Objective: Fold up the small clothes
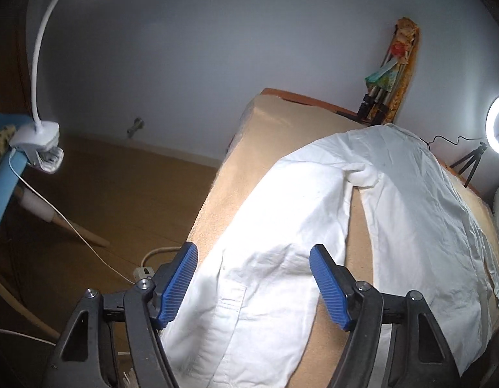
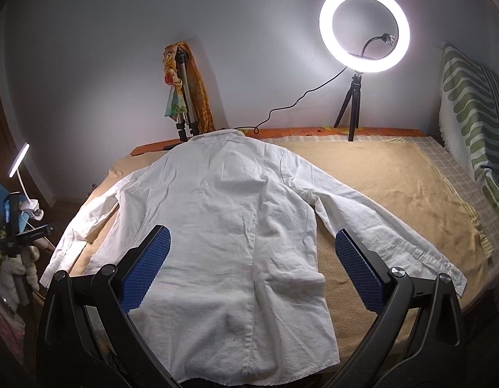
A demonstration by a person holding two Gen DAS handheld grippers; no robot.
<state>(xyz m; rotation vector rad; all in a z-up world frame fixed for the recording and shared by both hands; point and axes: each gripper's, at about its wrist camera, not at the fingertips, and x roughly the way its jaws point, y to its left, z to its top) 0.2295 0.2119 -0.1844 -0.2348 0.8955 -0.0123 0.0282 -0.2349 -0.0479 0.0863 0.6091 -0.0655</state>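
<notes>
Left tongs (image 1: pixel 253 286) parted, blue pads either side of the cuff end of the left sleeve (image 1: pixel 249 291), no pad pressing cloth; nothing held. Sleeve running from the tongs up toward the shoulder of the white shirt (image 1: pixel 411 200), spread on the tan blanket (image 1: pixel 249 161) of the bed, close to that blanket's left edge.

Right tongs (image 2: pixel 252 268) wide apart over the shirt's hem region, empty, clear of the fabric as far as visible. Shirt (image 2: pixel 217 210) lying back-up and flat, collar toward the ring light (image 2: pixel 364 29), hem toward the tongs; long axis from collar to hem, sleeves splayed outward to both sides.

Step judged: first fold, left sleeve about to be taken. Next move calls for closing on the cuff, then carrying it inward across the back.
</notes>
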